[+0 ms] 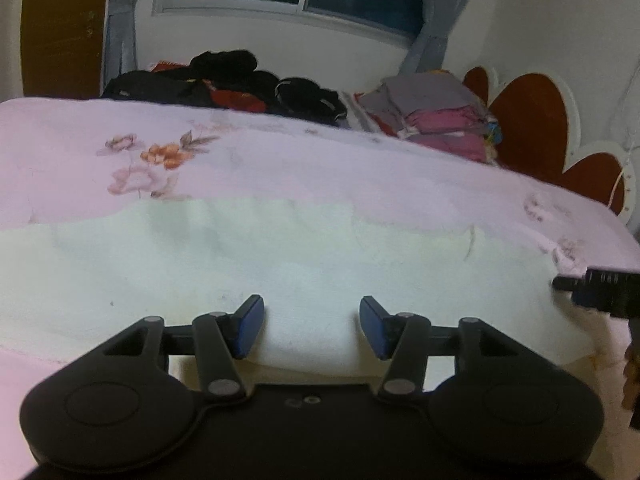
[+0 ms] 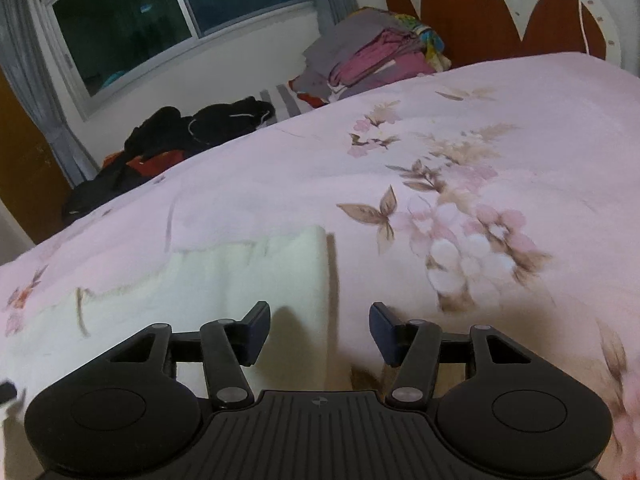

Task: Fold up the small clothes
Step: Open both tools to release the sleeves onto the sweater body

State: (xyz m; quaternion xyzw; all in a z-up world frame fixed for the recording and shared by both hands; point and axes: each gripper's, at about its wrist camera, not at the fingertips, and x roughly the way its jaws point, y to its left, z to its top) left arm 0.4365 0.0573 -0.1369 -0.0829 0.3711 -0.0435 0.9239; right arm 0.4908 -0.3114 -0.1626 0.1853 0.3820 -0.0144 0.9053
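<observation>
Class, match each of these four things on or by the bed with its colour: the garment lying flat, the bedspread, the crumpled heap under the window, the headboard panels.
Things:
1. flat garment
2. bedspread
3. crumpled heap
4. headboard panels

Colours:
A. mostly black, with some red
B. reddish brown, framed in white
C. pale cream
D. pink with flowers

Pairs: 1-C, 2-D, 3-A, 4-B
</observation>
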